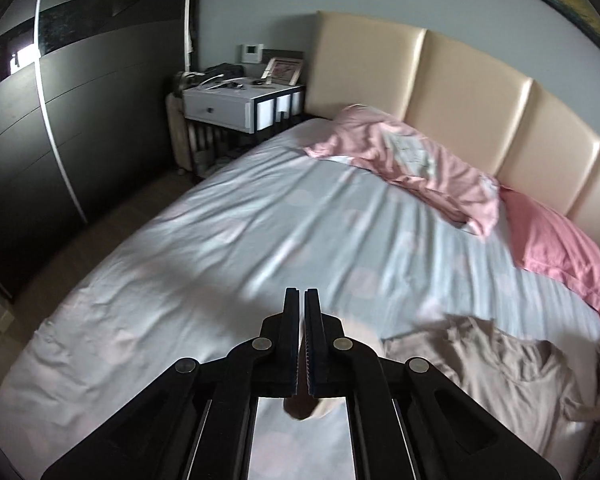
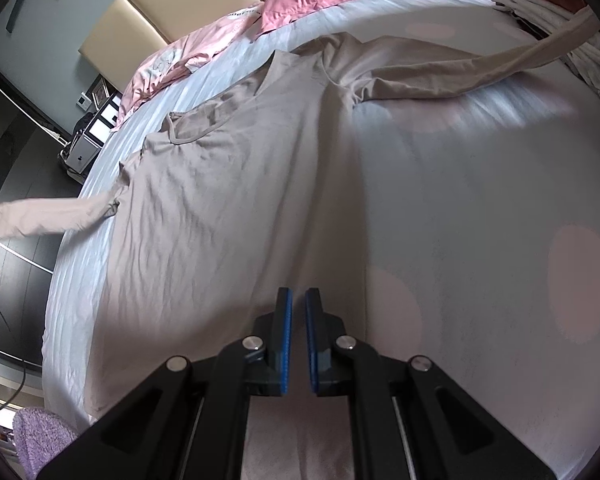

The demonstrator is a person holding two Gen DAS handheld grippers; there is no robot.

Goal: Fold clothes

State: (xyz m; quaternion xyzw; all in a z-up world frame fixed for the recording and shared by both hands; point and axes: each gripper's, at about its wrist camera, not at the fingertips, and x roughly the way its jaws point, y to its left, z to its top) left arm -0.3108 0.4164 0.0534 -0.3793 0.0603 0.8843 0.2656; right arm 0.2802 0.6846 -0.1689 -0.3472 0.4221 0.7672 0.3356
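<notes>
The beige long-sleeved shirt (image 2: 228,200) lies limp on the bed (image 2: 480,200): light, soft, best pinched at a cuff. Left tool (image 1: 302,294) pressed together, empty; right tool (image 2: 298,294) nearly closed, holding nothing.

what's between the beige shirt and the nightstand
Only bare bedsheet lies between the beige shirt and the nightstand, as the left wrist view shows.

Open sheet (image 1: 228,240); pillows (image 1: 420,164) perhaps obstructive.
</notes>
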